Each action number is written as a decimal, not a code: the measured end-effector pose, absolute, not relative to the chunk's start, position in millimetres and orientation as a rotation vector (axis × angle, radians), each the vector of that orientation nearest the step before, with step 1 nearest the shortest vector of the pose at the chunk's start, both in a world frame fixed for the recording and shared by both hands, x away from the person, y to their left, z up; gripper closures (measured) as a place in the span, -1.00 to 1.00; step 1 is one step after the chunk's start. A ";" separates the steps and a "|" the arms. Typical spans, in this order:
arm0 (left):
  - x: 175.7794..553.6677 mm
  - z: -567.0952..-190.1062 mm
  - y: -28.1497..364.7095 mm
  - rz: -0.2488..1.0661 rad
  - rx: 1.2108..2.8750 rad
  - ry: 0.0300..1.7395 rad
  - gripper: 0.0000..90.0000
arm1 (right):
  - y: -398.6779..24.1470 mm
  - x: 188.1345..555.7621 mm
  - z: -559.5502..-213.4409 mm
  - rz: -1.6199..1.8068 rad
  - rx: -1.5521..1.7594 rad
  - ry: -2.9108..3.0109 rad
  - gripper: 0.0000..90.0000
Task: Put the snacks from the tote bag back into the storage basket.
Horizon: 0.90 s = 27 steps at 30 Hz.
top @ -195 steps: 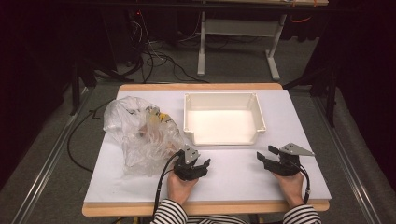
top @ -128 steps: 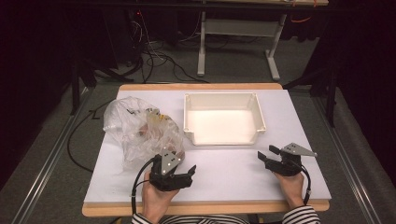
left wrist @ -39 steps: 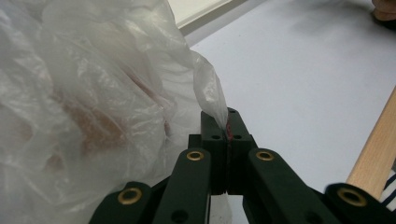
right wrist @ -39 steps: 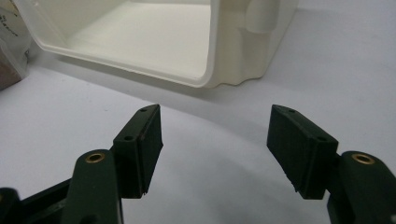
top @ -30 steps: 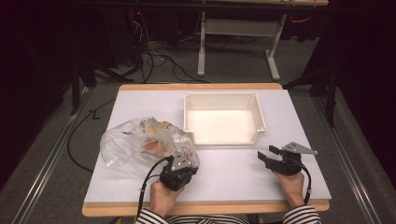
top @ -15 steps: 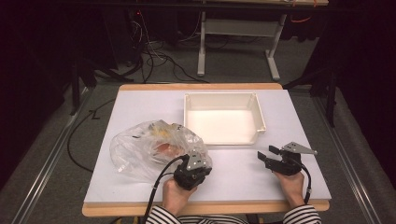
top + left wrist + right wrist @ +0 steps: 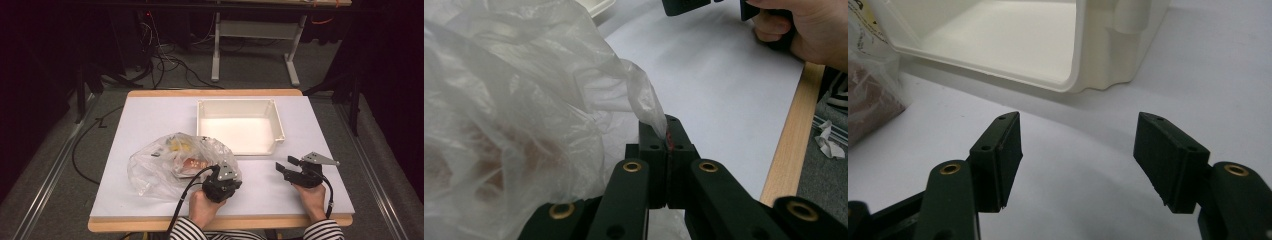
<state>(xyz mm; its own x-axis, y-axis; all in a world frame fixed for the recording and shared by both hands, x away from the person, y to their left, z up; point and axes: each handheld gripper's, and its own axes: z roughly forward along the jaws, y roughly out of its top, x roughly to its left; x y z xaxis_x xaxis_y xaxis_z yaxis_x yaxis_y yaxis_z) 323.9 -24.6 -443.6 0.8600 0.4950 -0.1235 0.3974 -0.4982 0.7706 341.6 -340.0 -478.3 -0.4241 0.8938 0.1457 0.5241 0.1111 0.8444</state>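
Observation:
A clear plastic bag (image 7: pixel 172 162) with packaged items inside lies on the white table (image 7: pixel 150 120), left of centre. My left gripper (image 7: pixel 221 186) sits at the bag's right edge, shut on a pinched corner of the plastic bag (image 7: pixel 644 102); its jaws (image 7: pixel 666 135) press together on the film. My right gripper (image 7: pixel 287 169) rests near the table's front right, open, with nothing between its fingers (image 7: pixel 1078 165). It points at the white bin (image 7: pixel 1083 60). The bin (image 7: pixel 277 125) stands empty at the back centre.
The wooden front edge of the table (image 7: pixel 220 223) runs just behind both hands. Cables (image 7: pixel 165 55) and a desk frame (image 7: pixel 250 30) lie on the floor beyond the table. In the left gripper view the other hand (image 7: pixel 804 30) shows at the top right.
My left gripper has dragged the bag to the right, toward the table's middle and the bin. The right gripper has stayed where it was.

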 end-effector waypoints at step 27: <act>289.7 -406.0 26.0 0.271 2.005 0.701 -0.12 | -337.4 344.6 -477.6 1.202 1.384 2.029 -0.19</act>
